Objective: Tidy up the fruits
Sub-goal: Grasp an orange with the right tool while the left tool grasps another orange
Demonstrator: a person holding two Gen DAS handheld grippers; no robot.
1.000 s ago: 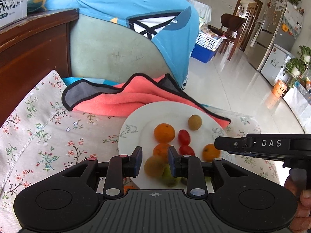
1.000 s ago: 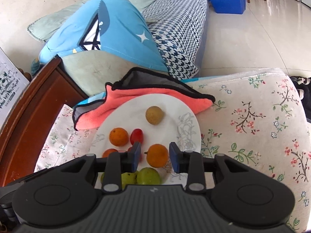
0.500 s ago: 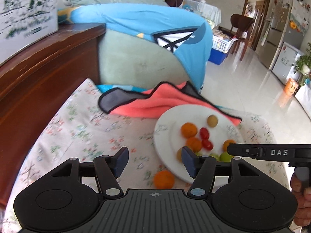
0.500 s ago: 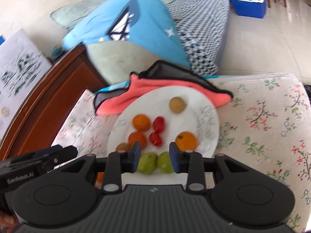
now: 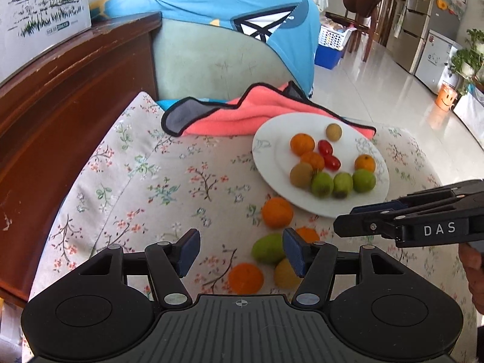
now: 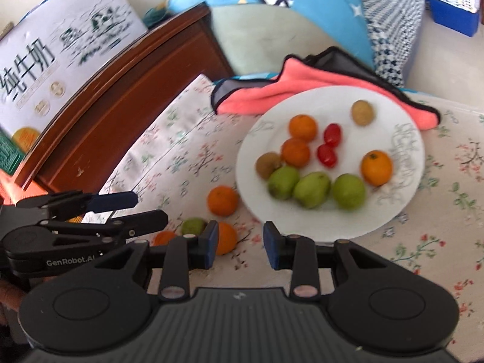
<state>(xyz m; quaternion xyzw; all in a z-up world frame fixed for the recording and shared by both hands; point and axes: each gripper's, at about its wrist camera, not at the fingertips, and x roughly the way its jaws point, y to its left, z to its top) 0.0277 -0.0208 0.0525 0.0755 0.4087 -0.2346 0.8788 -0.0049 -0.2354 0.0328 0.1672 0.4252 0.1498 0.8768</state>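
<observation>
A white plate (image 5: 266,151) (image 6: 302,220) on the flowered cloth holds three oranges, two cherry tomatoes, three green fruits, a brown kiwi (image 5: 301,174) and a small tan fruit (image 5: 333,132). Loose on the cloth near the plate lie an orange (image 5: 277,212) (image 6: 222,200), a green fruit (image 5: 267,252), another orange (image 5: 245,278) and a yellowish fruit (image 5: 284,273). My left gripper (image 5: 240,252) (image 6: 151,207) is open above these loose fruits, holding nothing. My right gripper (image 6: 240,242) (image 5: 343,219) hovers at the plate's near edge, its jaws narrowly apart and empty.
A pink cloth with a dark border (image 5: 242,115) lies behind the plate. A brown wooden headboard (image 5: 75,90) runs along the left, with a milk carton (image 6: 60,48) on top. A blue garment (image 5: 242,9) drapes over a green cushion behind.
The left gripper held the brown kiwi over the plate; it let go, opened wide and drew back over the loose fruits. The right gripper also drew back from the plate and rolled.
</observation>
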